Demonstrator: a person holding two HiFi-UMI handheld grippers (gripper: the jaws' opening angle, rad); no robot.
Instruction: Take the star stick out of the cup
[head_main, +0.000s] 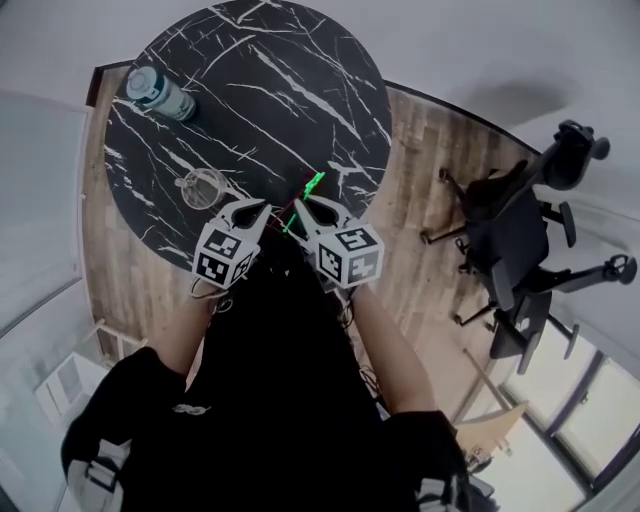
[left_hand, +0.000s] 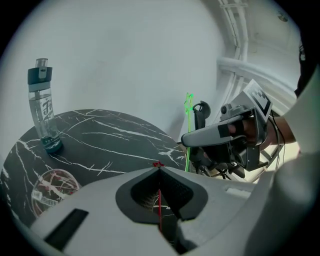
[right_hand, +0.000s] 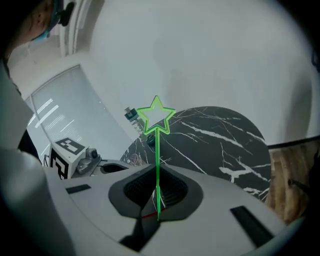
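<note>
Tabletop; star stick in right claw

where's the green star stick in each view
Head view: green star stick at centre, rising from the right claw.
Left gripper view: stick right of centre, upright in the right claw; the left claw pinches a red stick.
Right gripper view: stick dead centre, clamped between the jaws.
Shared landmark: water bottle, upper left there, far left in the left gripper view, just left of the star in the right.
</note>
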